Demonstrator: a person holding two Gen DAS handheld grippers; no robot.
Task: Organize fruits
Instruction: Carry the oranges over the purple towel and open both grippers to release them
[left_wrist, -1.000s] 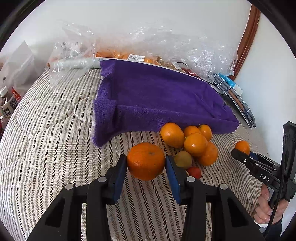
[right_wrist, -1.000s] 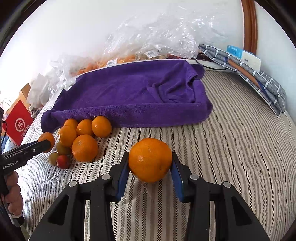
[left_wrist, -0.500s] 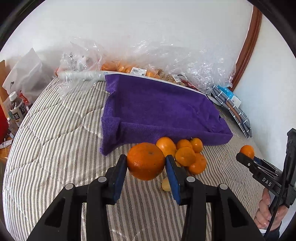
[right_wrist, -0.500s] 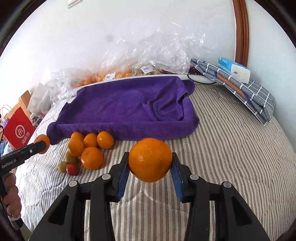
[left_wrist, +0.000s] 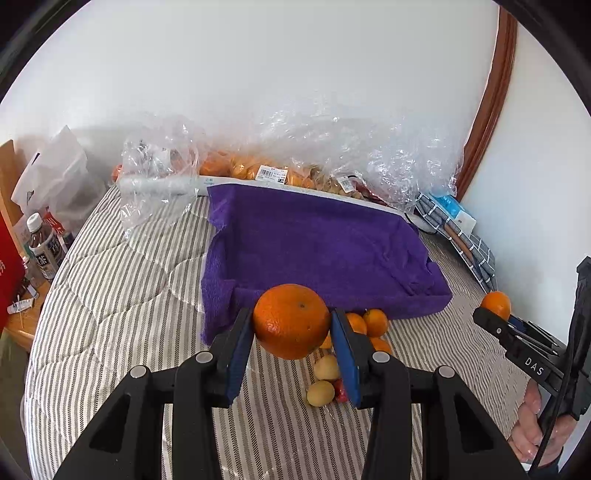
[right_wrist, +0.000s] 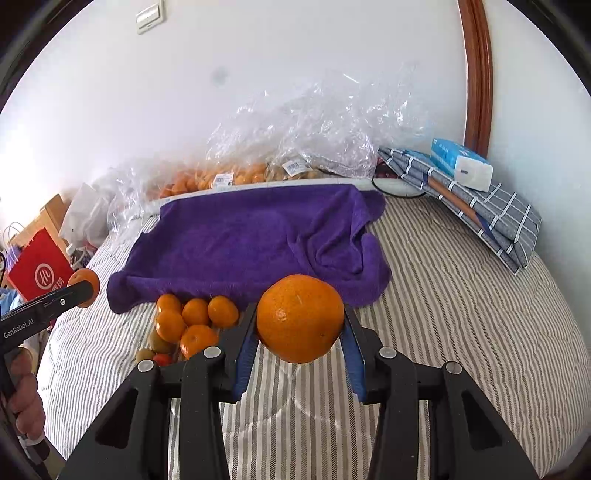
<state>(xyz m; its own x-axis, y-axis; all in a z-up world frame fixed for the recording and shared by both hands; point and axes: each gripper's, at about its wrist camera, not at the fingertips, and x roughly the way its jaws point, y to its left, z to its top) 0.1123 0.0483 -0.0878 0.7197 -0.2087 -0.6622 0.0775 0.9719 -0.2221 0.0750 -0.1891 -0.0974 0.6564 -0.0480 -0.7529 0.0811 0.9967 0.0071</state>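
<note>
Left wrist view: the left tool (left_wrist: 291, 325) pinches an orange (left_wrist: 291, 320) between its blue pads, held above the striped bed (left_wrist: 122, 295) just before the purple towel's (left_wrist: 314, 243) near edge.

Right wrist view: the right tool (right_wrist: 300, 325) pinches another orange (right_wrist: 300, 318), above the bed near the towel's right corner; loose fruit (right_wrist: 192, 321) lies left.

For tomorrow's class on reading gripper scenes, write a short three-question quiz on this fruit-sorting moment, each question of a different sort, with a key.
1. True or false: both grippers are empty.
2. The pile of small oranges lies: A) on the purple towel, B) on the striped quilt beside the towel, C) in the plastic bags.
3. Fill in: the left gripper holds an ____.

Key:
1. False; the left gripper and the right gripper each clamp a large orange.
2. B
3. orange
</note>
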